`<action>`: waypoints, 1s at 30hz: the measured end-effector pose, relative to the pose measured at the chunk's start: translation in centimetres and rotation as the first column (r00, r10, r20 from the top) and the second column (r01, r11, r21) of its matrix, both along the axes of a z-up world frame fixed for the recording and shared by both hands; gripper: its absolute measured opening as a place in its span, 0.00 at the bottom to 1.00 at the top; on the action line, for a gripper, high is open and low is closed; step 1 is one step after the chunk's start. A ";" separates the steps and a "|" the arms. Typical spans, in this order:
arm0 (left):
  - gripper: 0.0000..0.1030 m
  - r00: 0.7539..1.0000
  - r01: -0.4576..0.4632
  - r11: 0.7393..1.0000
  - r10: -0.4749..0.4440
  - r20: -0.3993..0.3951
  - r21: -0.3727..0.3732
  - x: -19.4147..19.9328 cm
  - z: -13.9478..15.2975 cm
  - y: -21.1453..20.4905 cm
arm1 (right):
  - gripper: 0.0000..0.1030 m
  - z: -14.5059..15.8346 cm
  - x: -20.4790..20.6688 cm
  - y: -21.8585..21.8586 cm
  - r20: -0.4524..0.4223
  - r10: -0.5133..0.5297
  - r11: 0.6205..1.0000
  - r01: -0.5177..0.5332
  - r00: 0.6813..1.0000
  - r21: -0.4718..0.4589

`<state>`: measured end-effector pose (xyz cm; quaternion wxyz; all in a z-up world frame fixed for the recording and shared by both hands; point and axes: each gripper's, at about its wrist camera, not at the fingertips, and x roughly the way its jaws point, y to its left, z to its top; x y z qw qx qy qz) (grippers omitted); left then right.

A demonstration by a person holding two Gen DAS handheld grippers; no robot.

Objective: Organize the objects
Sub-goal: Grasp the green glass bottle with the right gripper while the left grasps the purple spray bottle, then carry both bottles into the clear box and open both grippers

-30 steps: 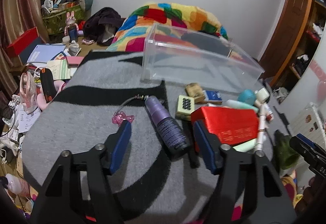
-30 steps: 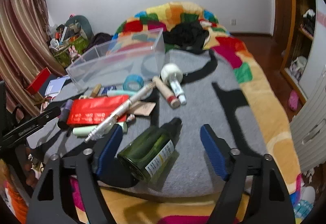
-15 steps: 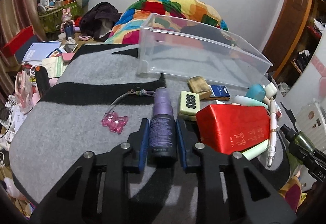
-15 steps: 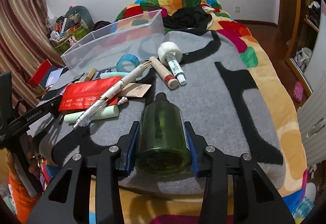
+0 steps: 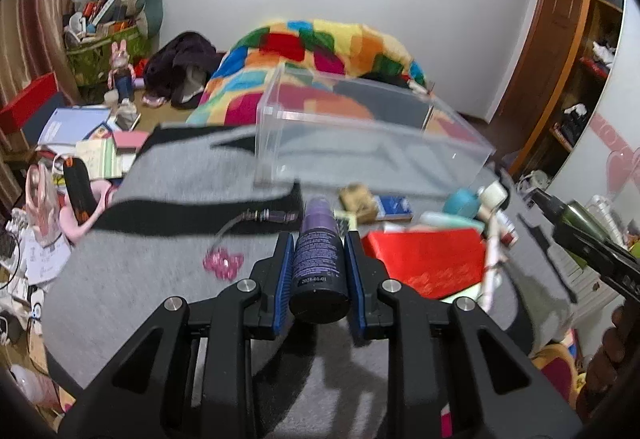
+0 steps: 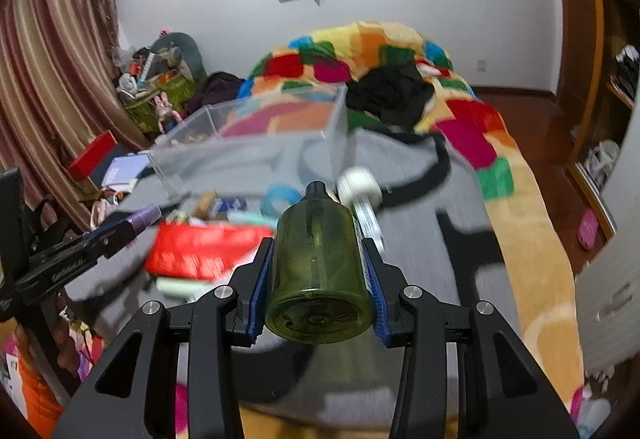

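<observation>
My left gripper [image 5: 319, 271] is shut on a purple spray bottle [image 5: 318, 259] and holds it above the grey blanket [image 5: 160, 271], its cap pointing forward. My right gripper [image 6: 318, 267] is shut on a dark green bottle [image 6: 320, 271], also lifted, its black cap pointing forward. A clear plastic bin [image 5: 360, 143] stands on the bed beyond both; it also shows in the right wrist view [image 6: 256, 143]. The green bottle shows at the right edge of the left wrist view [image 5: 580, 217]. The purple bottle shows at the left of the right wrist view [image 6: 144, 217].
A red box [image 5: 428, 263], a teal tape roll [image 5: 462, 201], a white pen [image 5: 490, 259], a pink charm on a cord [image 5: 224, 263] and small boxes [image 5: 360, 199] lie on the blanket. A colourful quilt [image 6: 400, 55] lies behind the bin. Clutter [image 5: 80, 143] covers the floor at left.
Both grippers went from open around their bottles to shut on them, and have lifted them off the blanket and raised them toward the bin.
</observation>
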<state>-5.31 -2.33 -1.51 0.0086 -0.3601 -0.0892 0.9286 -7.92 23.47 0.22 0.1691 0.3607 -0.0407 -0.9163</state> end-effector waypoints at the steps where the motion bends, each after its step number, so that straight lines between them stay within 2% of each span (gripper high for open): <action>1: 0.25 1.000 0.003 1.000 -0.003 -0.017 0.003 -0.1 0.7 -0.1 | 0.37 0.4 -0.3 -0.2 -0.012 0.006 1.000 -0.006 1.000 0.000; 7: 0.25 0.997 -0.001 1.000 0.001 -0.081 0.000 -1.5 3.5 -0.5 | 0.37 2.8 -3.0 -2.5 -0.072 0.062 0.998 -0.061 0.996 0.013; 13: 0.25 0.996 -0.004 1.000 0.005 -0.093 0.008 -4.7 4.9 -0.9 | 0.37 3.4 -6.9 -4.5 -0.052 0.114 0.993 -0.113 0.992 0.017; 18: 0.25 0.998 0.010 1.000 -0.009 -0.058 0.020 -8.0 4.9 -1.1 | 0.37 2.8 -10.2 -6.2 0.005 0.141 0.990 -0.141 0.990 0.031; 25: 0.25 0.996 0.044 0.999 -0.046 0.070 0.028 -13.4 2.5 -0.6 | 0.37 0.4 -14.5 -8.0 0.124 0.177 0.982 -0.184 0.976 0.050; 30: 0.25 0.993 0.058 0.998 -0.059 0.100 0.014 -15.2 1.8 0.0 | 0.37 -0.8 -16.7 -8.8 0.177 0.179 0.979 -0.193 0.968 0.068</action>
